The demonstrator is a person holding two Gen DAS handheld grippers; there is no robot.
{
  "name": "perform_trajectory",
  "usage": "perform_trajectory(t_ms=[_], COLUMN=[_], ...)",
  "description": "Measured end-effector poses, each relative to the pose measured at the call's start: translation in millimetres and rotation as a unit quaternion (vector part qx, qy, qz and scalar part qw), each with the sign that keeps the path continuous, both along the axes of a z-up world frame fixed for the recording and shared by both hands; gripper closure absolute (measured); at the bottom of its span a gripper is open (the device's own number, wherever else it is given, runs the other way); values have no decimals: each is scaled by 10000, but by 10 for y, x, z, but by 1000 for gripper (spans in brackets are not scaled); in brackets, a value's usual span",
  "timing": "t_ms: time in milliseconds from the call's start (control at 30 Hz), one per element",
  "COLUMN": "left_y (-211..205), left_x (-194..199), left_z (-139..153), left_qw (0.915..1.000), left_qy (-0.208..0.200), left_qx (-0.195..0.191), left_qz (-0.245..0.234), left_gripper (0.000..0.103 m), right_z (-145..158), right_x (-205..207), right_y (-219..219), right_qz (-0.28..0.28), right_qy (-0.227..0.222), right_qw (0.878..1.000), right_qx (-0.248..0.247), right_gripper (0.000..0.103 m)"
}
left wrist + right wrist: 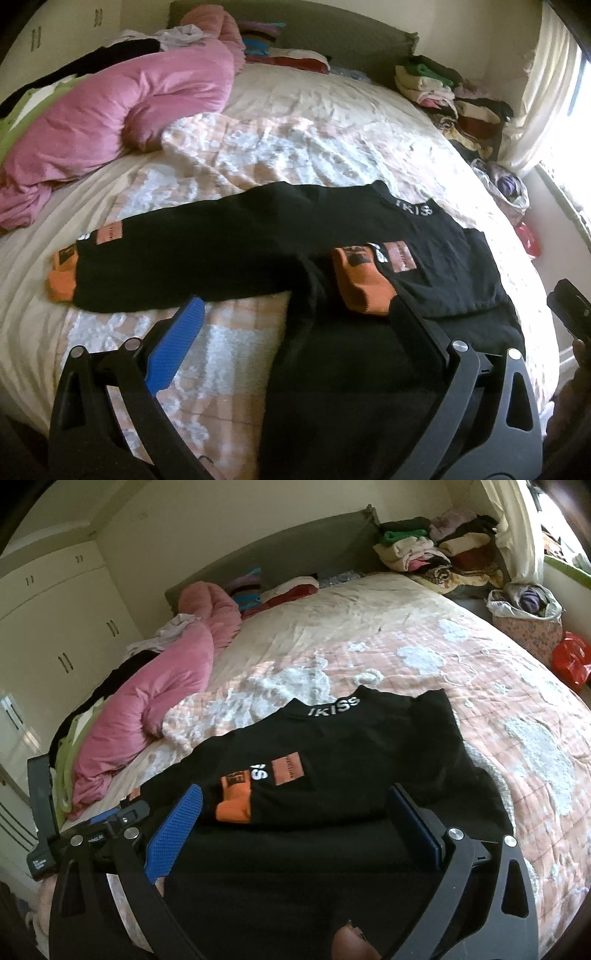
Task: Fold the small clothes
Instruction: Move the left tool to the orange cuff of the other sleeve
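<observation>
A black sweatshirt [236, 251] with orange cuffs lies flat on the bed, its white-lettered collar [413, 208] away from me. One sleeve stretches out left and ends in an orange cuff [61, 280]. The other sleeve is folded over the body, its orange cuff [362, 284] on the chest. My left gripper [295, 317] hovers open above the hem with nothing between its pads. In the right wrist view the same sweatshirt [369, 746] lies below my right gripper [295, 808], which is open and empty, beside the folded cuff [234, 805]. The left gripper [114, 819] shows at that view's left.
A pink duvet [122, 110] is bunched along the bed's left side. Piles of clothes [436, 550] sit at the far right corner by the headboard [295, 557]. A floral basket [528, 624] and a red bag [570, 661] stand beside the bed. Wardrobe doors [55, 627] line the left wall.
</observation>
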State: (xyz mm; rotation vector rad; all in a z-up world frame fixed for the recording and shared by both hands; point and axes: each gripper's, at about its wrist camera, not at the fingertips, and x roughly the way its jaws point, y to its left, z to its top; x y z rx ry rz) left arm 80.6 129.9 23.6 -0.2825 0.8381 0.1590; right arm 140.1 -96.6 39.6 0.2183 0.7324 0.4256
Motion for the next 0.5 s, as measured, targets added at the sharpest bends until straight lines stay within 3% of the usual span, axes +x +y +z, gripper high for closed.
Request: perform_trajectory(t_ms=[500], left_y=[522], left_x=[-218], left_z=[21], left_qw=[9980], left_qy=[-176], left_qx=[-281], left_qz=[535], left_gripper=[9], right_z=[131], right_x=[-31], right_y=[697], right_qz=[656], right_qy=[-171], right_qw=[9973], right_qx=[-275], right_gripper=[4])
